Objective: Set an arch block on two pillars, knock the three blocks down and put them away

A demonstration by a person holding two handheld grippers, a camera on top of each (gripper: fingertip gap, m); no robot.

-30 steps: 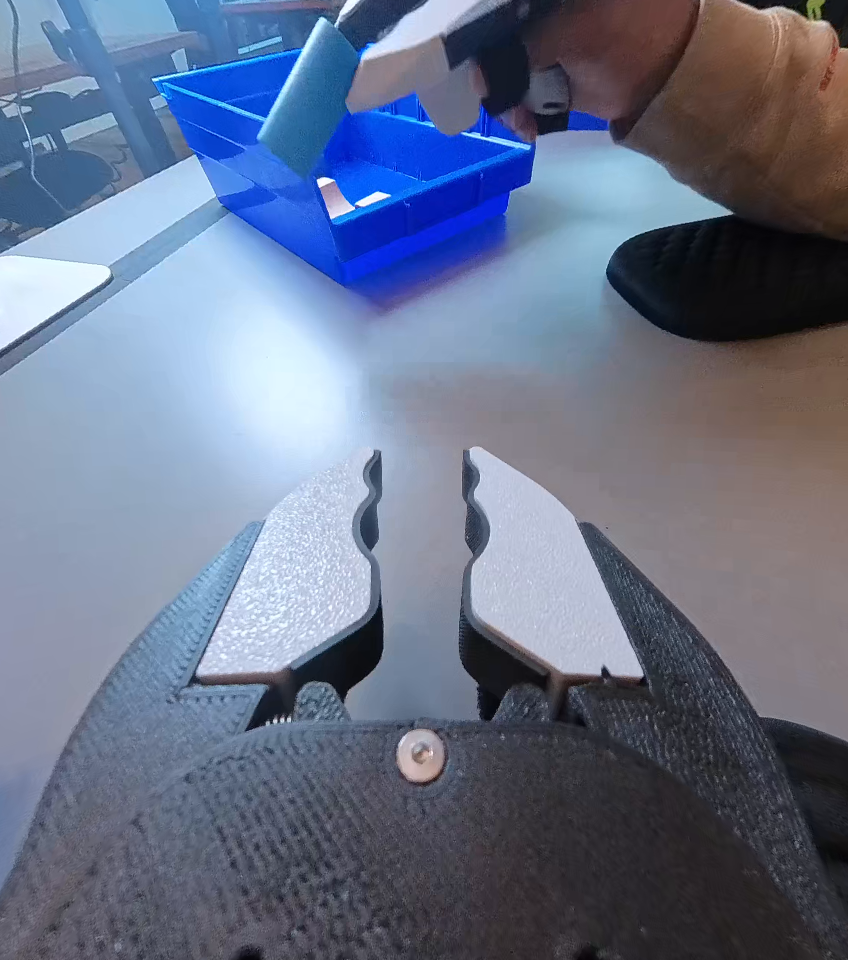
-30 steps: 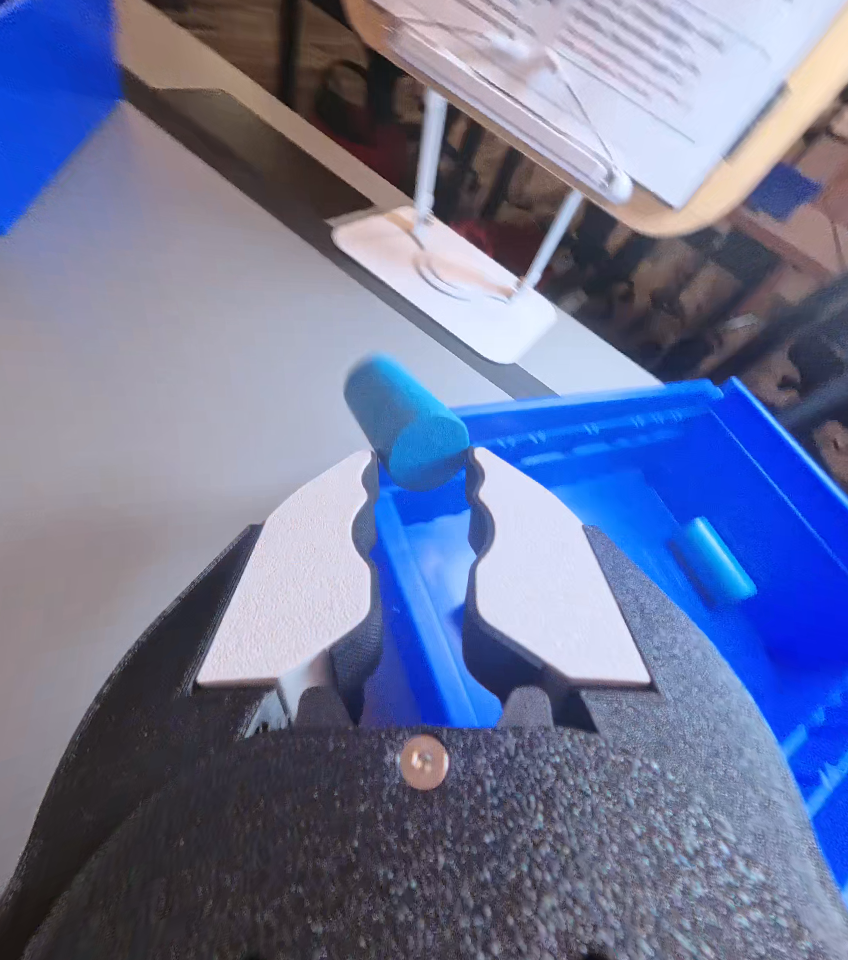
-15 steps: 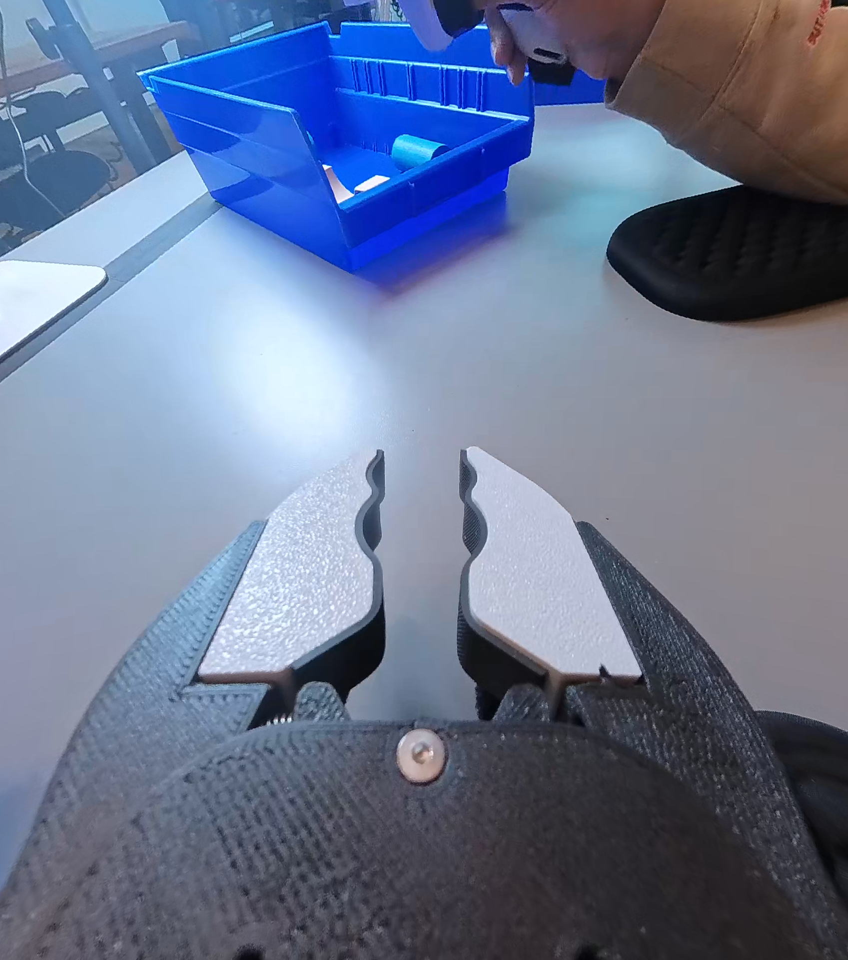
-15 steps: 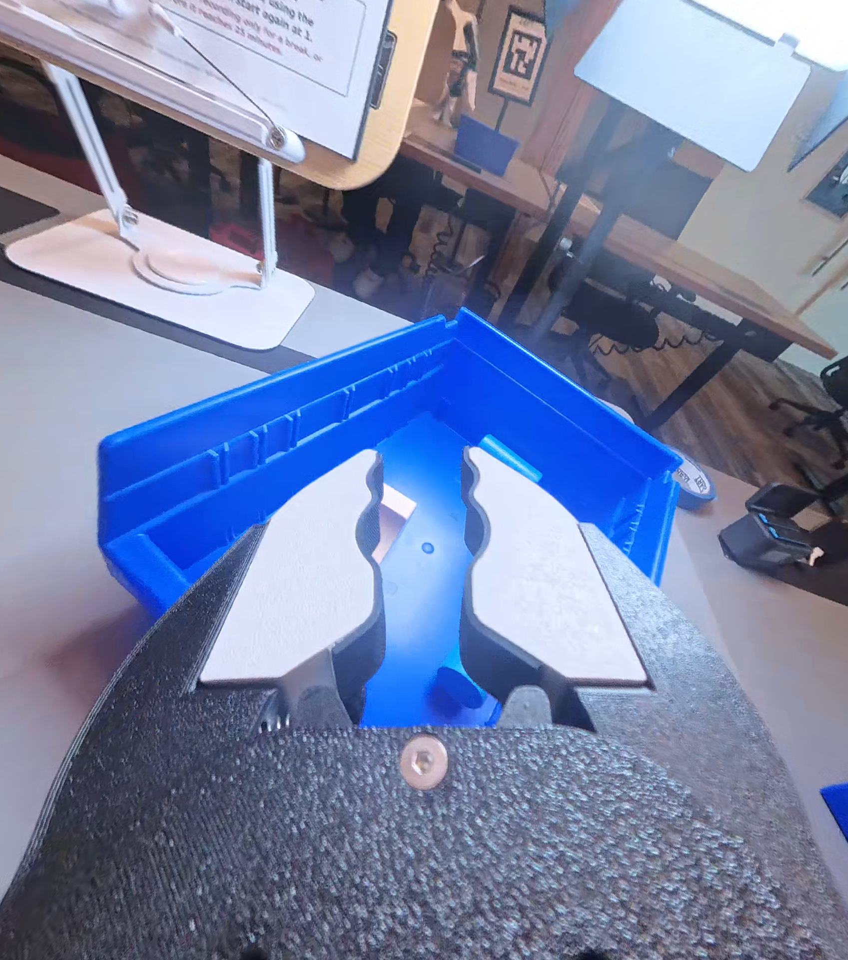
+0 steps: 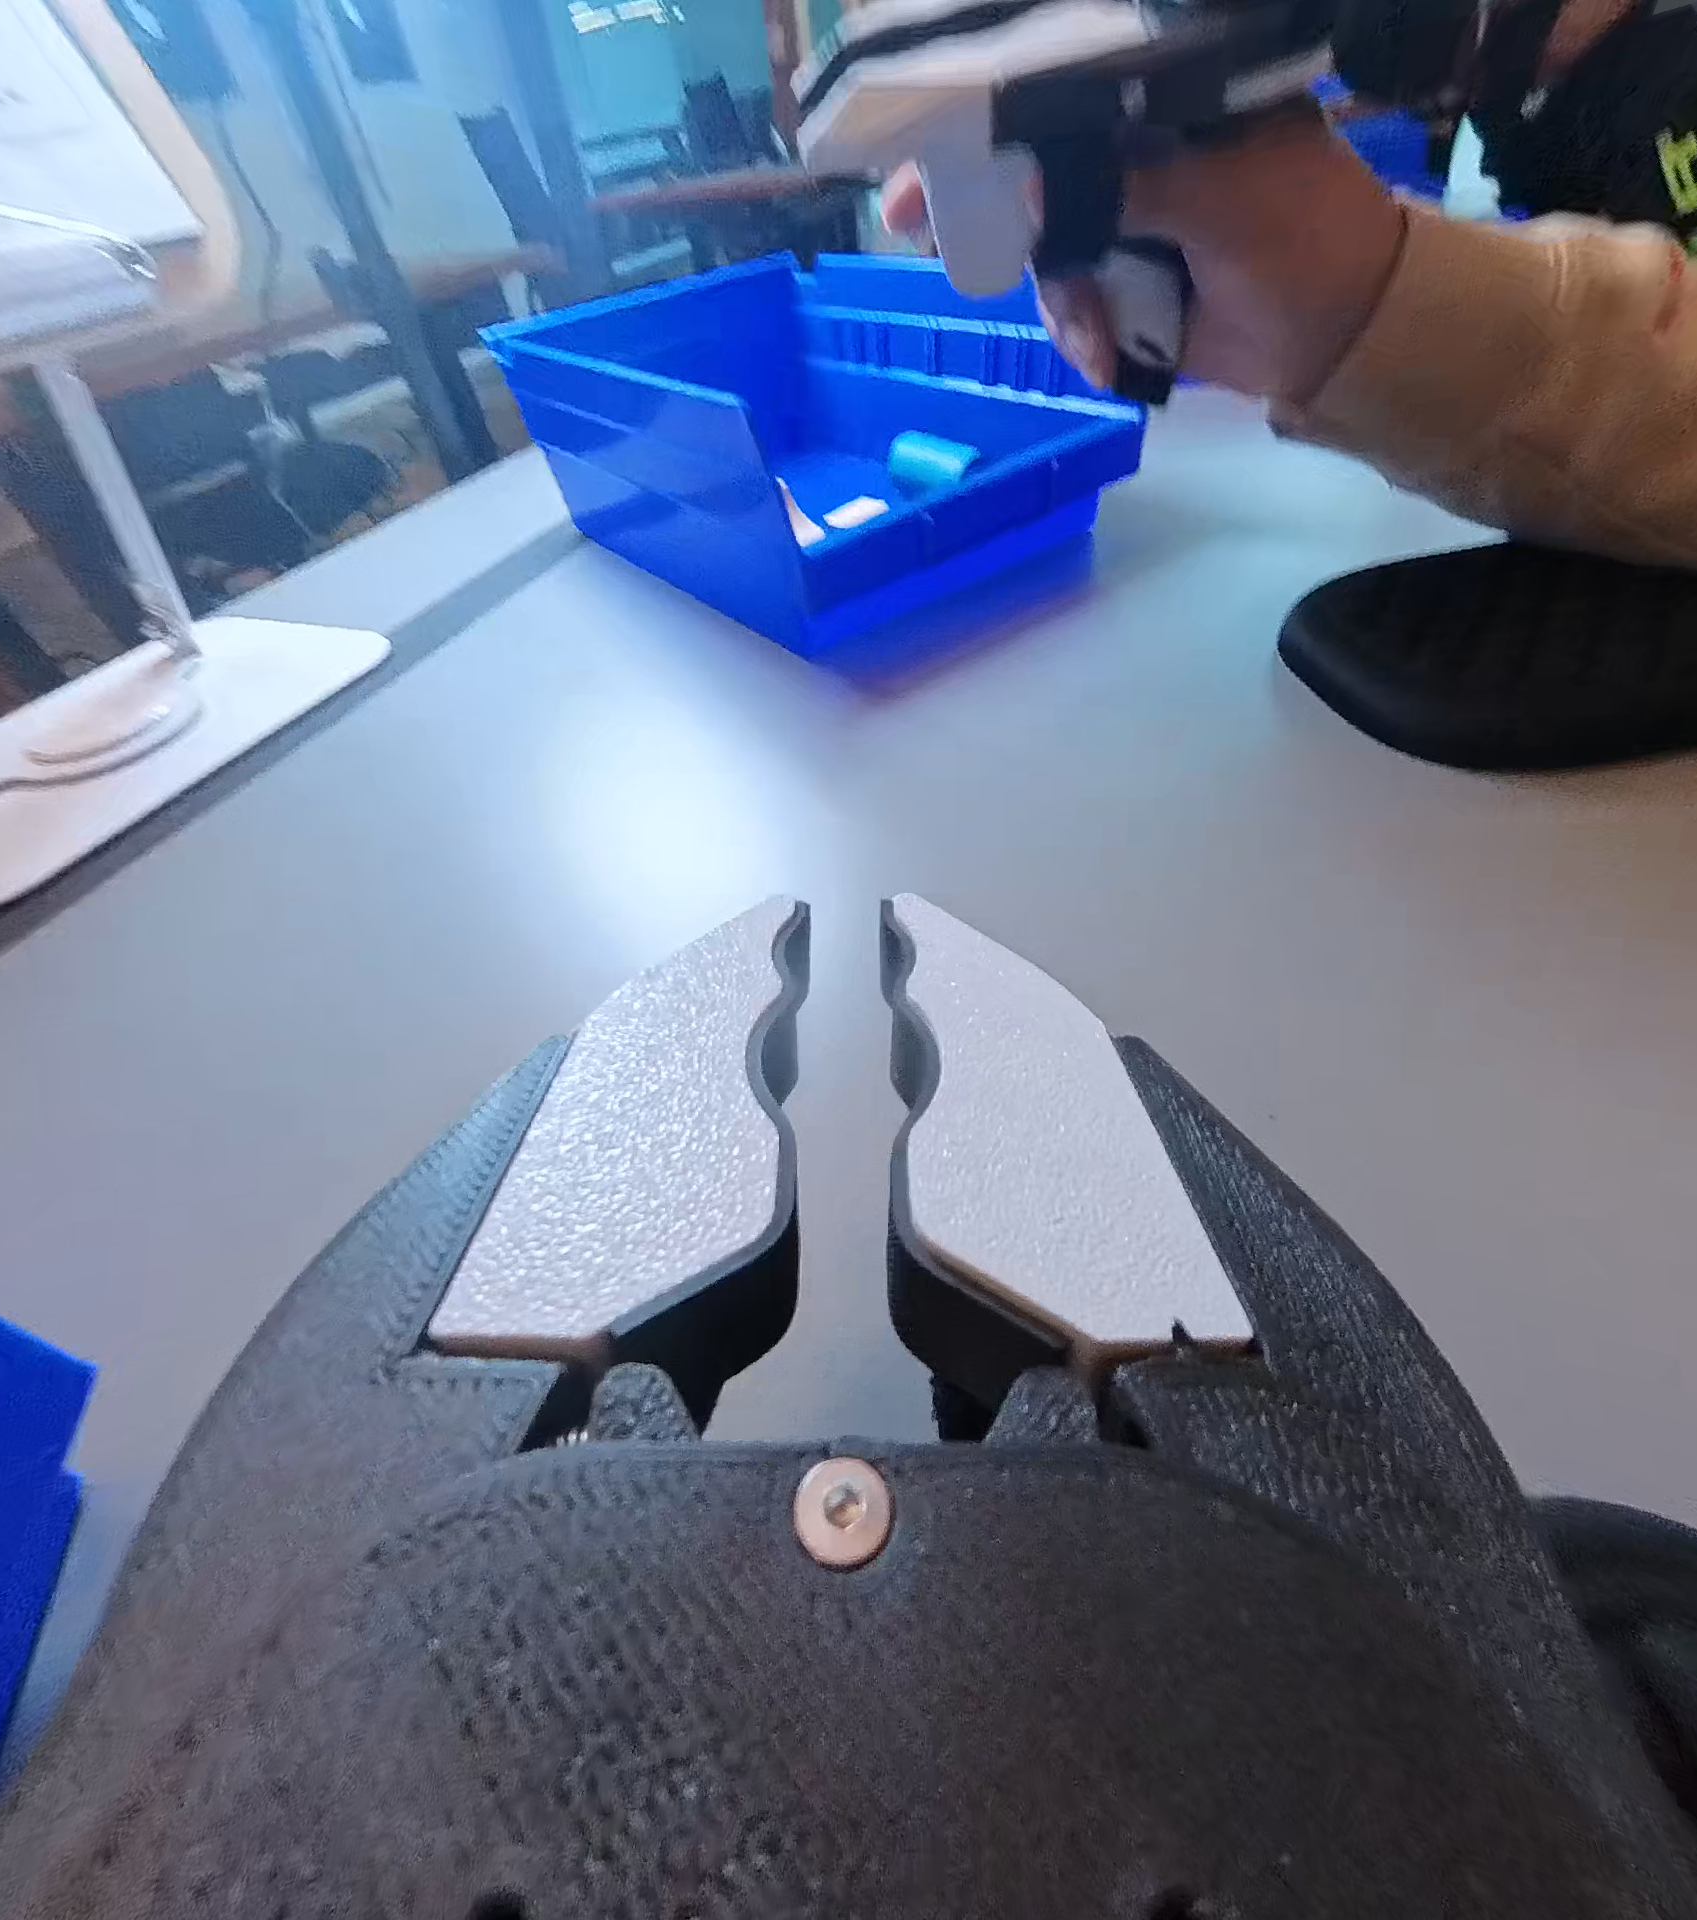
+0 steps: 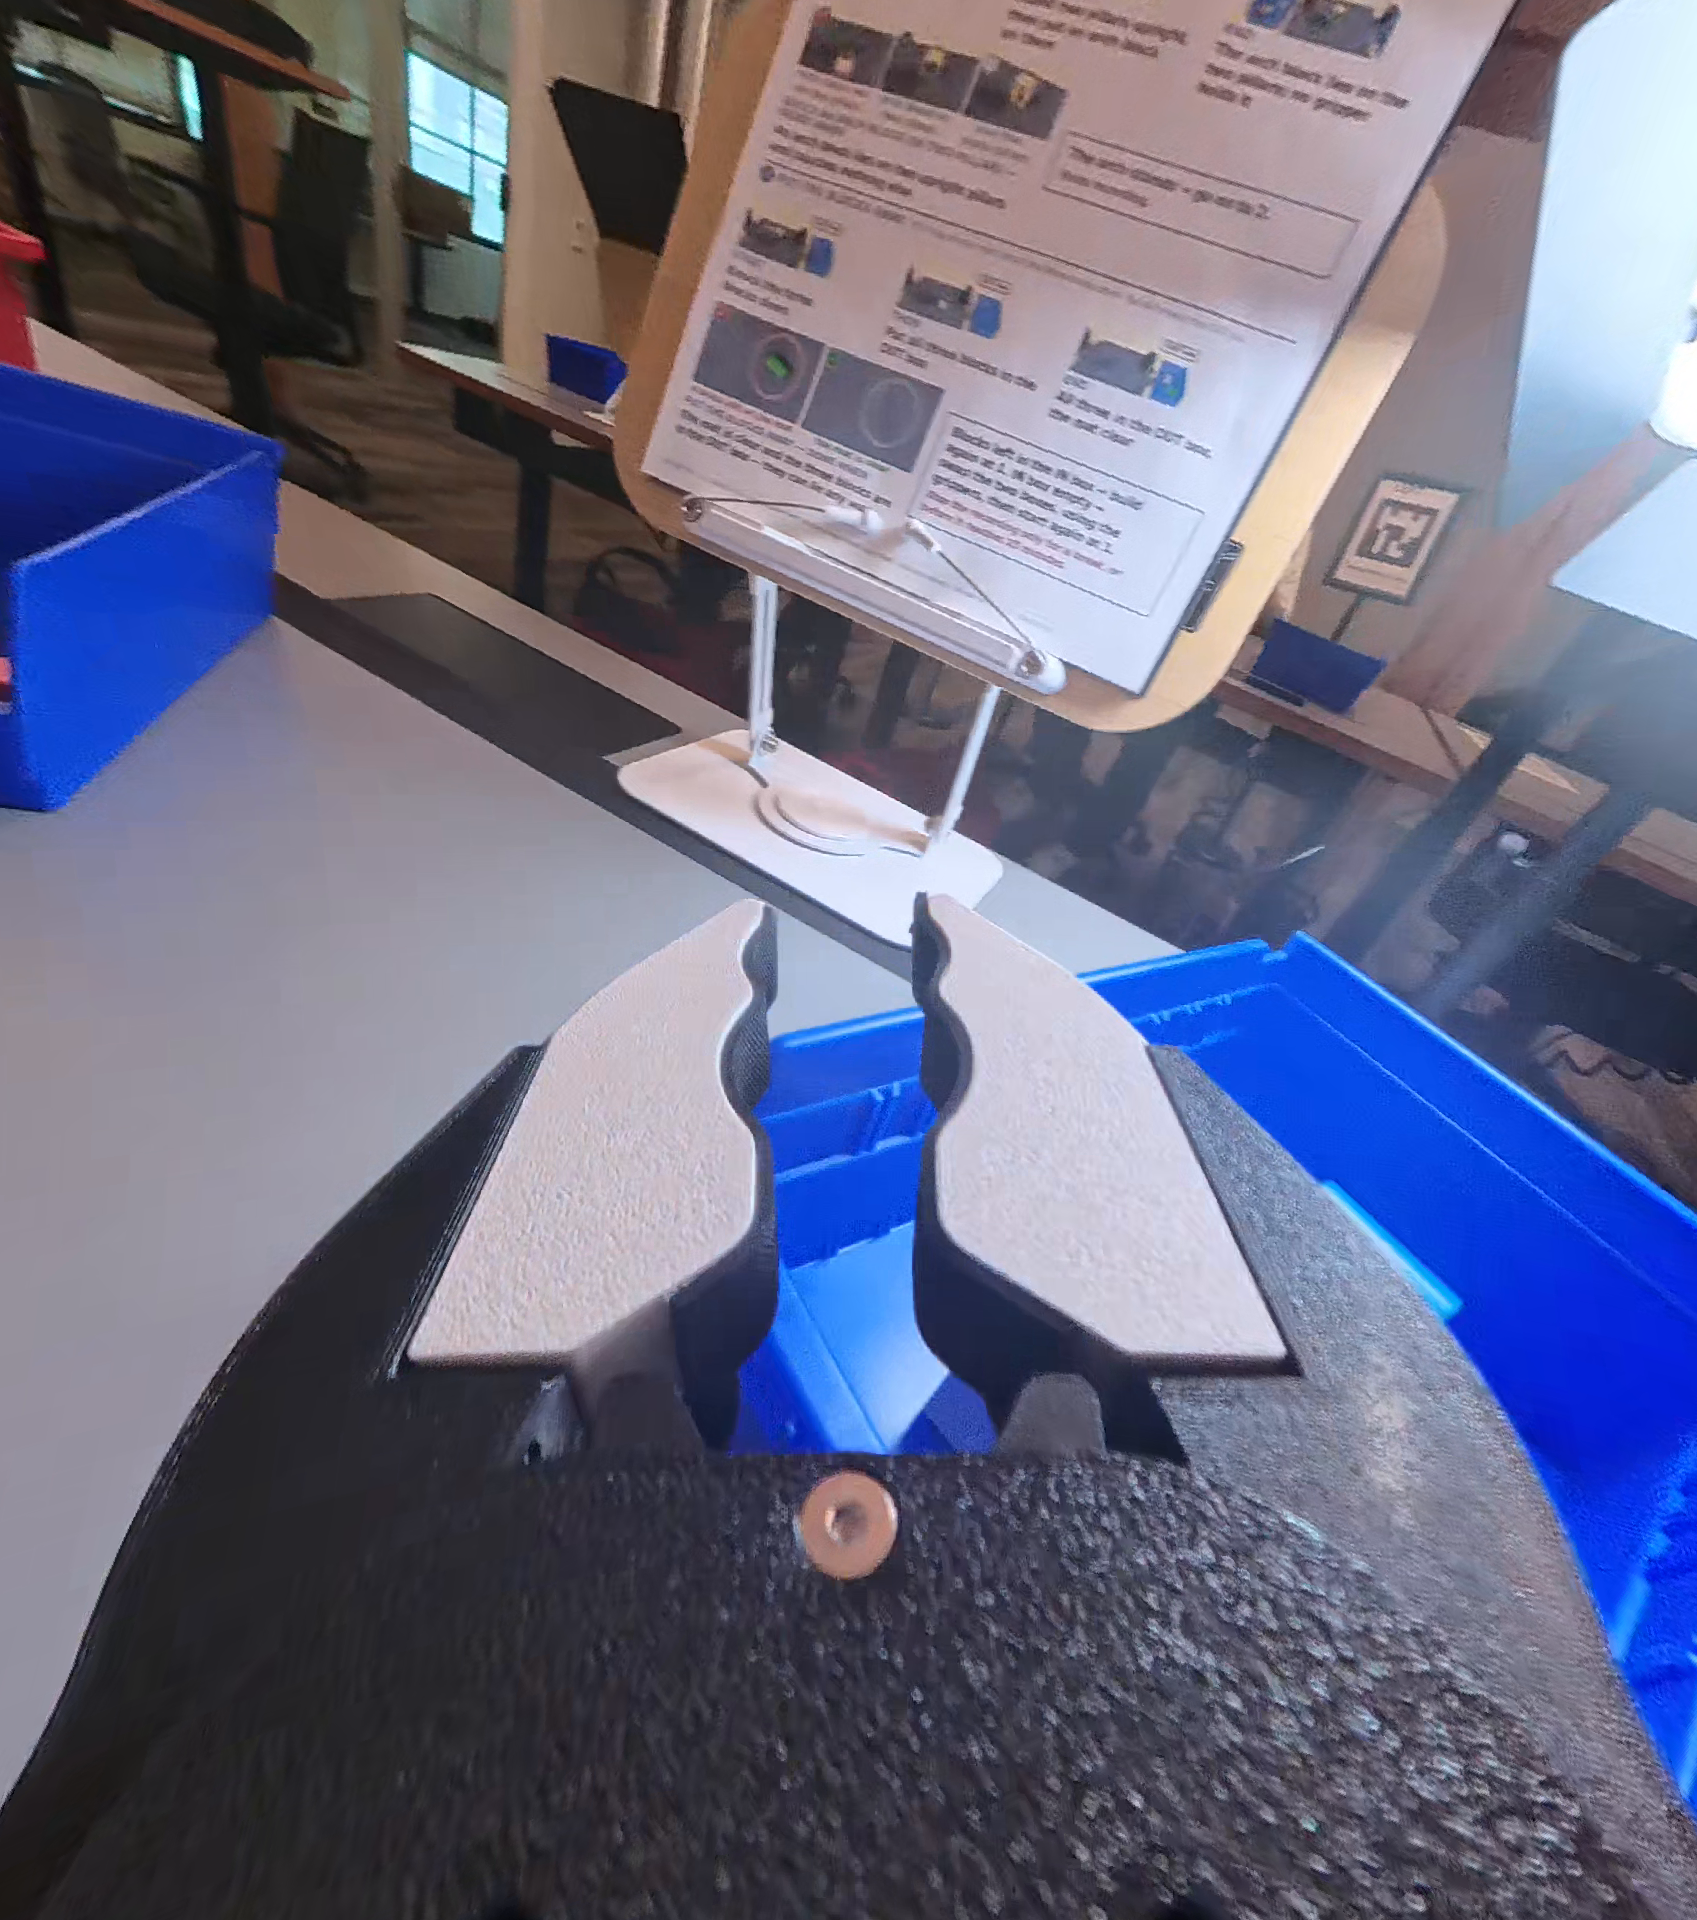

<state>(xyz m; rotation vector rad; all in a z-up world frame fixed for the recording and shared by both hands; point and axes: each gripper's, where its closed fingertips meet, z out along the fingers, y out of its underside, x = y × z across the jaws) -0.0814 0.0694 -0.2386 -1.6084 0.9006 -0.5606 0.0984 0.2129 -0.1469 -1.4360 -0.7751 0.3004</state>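
We hold the right gripper point(image 6: 842, 914) empty, fingers slightly parted, directly above the blue bin point(image 6: 1509, 1122), nearer than the left gripper point(image 5: 844, 914).

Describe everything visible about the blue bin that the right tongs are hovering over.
The blue bin is an open-topped, glossy plastic box with slotted inner walls and a cut-down front lip. It sits flat on the grey table, beside a white stand base. Inside lie a light-blue cylinder block on its side and pale tan pieces. The right tongs, open and empty, hang above it without touching.
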